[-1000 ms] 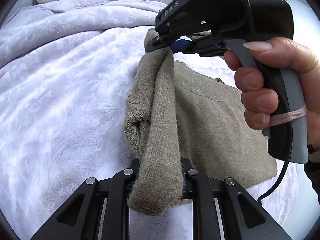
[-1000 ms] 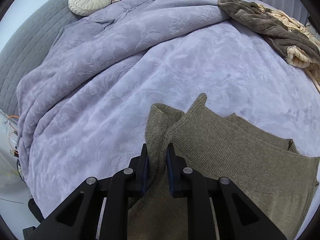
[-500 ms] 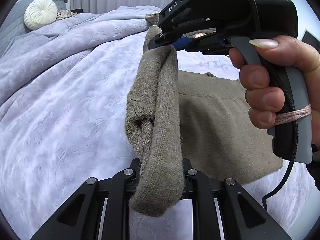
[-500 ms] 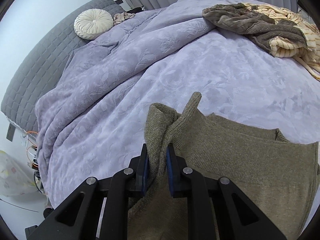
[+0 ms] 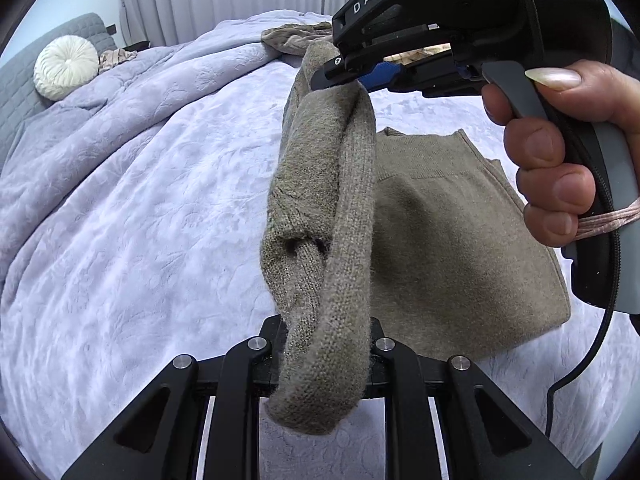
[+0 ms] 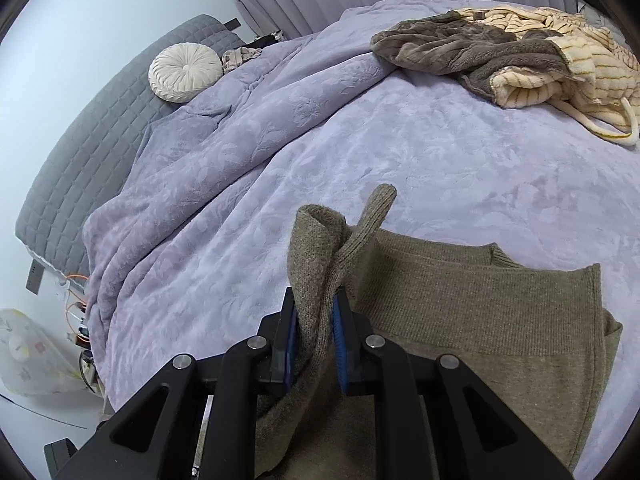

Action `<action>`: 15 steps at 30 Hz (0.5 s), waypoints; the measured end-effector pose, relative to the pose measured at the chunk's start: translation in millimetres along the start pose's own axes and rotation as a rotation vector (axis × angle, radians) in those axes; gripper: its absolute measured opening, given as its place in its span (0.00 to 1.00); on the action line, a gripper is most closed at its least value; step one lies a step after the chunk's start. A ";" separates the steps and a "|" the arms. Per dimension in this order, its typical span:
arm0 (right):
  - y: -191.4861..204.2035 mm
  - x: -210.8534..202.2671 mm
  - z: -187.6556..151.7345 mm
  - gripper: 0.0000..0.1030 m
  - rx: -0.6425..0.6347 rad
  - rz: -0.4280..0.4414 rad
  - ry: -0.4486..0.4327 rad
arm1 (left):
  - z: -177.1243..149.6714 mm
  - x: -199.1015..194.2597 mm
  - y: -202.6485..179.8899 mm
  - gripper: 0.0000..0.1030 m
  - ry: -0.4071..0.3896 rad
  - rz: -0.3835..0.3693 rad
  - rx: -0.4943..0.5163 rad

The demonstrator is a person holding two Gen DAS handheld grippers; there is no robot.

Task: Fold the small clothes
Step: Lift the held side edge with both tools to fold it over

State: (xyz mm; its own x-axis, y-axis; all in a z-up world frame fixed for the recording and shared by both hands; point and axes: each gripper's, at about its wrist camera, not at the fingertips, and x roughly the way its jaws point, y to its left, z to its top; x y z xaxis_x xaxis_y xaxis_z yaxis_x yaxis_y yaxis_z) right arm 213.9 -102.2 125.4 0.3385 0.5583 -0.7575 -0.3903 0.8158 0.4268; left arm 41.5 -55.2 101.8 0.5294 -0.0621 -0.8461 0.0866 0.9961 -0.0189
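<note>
An olive-brown knit sweater (image 5: 448,248) lies partly folded on the lavender bedspread (image 5: 132,208). One edge of it is lifted and stretched between both grippers. My left gripper (image 5: 326,340) is shut on the near end of that rolled edge, which drapes over its fingers. The right gripper (image 5: 344,80), held by a hand (image 5: 560,152), pinches the far end above the bed. In the right wrist view the right gripper (image 6: 316,332) is shut on the sweater (image 6: 480,320), with a fold and a cuff sticking up past its blue pads (image 6: 342,344).
A heap of brown and cream striped fleece clothes (image 6: 520,56) lies at the far right of the bed. A round cream cushion (image 6: 185,72) rests against the grey quilted headboard (image 6: 92,148). A bunched lavender duvet (image 6: 224,140) runs along the left.
Both grippers have risen and moved across the bed with the sweater edge still pinched. The views have tilted up, so more of the headboard, curtains and clothes heap shows.
</note>
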 end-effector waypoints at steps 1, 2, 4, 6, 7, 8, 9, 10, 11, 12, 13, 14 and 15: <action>-3.7 -2.9 -1.0 0.17 0.003 0.004 -0.004 | 0.1 0.9 -4.6 0.20 0.003 0.005 0.007; -7.5 -5.6 -2.0 0.17 0.006 0.006 -0.008 | 1.4 1.5 -10.5 0.20 0.006 0.010 0.017; -15.6 -10.7 -4.0 0.17 0.015 0.010 -0.016 | 1.5 3.3 -11.7 0.20 0.010 0.023 0.033; -23.6 -15.2 -5.9 0.17 0.024 0.015 -0.020 | 3.0 6.1 -19.5 0.20 0.023 0.043 0.047; -27.2 -17.3 -6.8 0.17 0.028 0.018 -0.022 | 4.0 7.7 -20.9 0.20 0.029 0.048 0.052; -30.2 -18.6 -7.6 0.17 0.032 0.020 -0.024 | 6.8 11.5 -25.0 0.20 0.033 0.054 0.060; -33.5 -20.6 -8.5 0.16 0.034 0.022 -0.029 | 8.0 12.1 -28.2 0.20 0.035 0.059 0.066; -36.5 -22.8 -9.2 0.16 0.037 0.027 -0.034 | 9.4 12.3 -32.2 0.20 0.035 0.065 0.074; -39.2 -24.6 -10.0 0.16 0.039 0.031 -0.037 | 10.8 11.8 -36.2 0.20 0.035 0.071 0.082; -42.4 -26.8 -10.6 0.16 0.041 0.034 -0.042 | 12.3 12.2 -41.3 0.20 0.035 0.078 0.093; -46.3 -29.5 -11.4 0.16 0.043 0.037 -0.047 | 13.8 11.5 -46.5 0.20 0.037 0.080 0.102; -48.8 -31.5 -12.0 0.16 0.043 0.039 -0.049 | 15.2 10.5 -51.6 0.20 0.039 0.084 0.108; -52.7 -34.0 -12.9 0.16 0.044 0.038 -0.051 | 16.3 12.1 -56.6 0.20 0.043 0.089 0.117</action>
State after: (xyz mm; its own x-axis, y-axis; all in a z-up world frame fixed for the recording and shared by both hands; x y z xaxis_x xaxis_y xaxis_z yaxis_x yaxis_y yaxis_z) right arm 212.0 -166.1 122.3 0.3677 0.5953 -0.7145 -0.3661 0.7989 0.4772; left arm 56.7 -113.4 101.4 0.5032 0.0314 -0.8636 0.1396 0.9833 0.1171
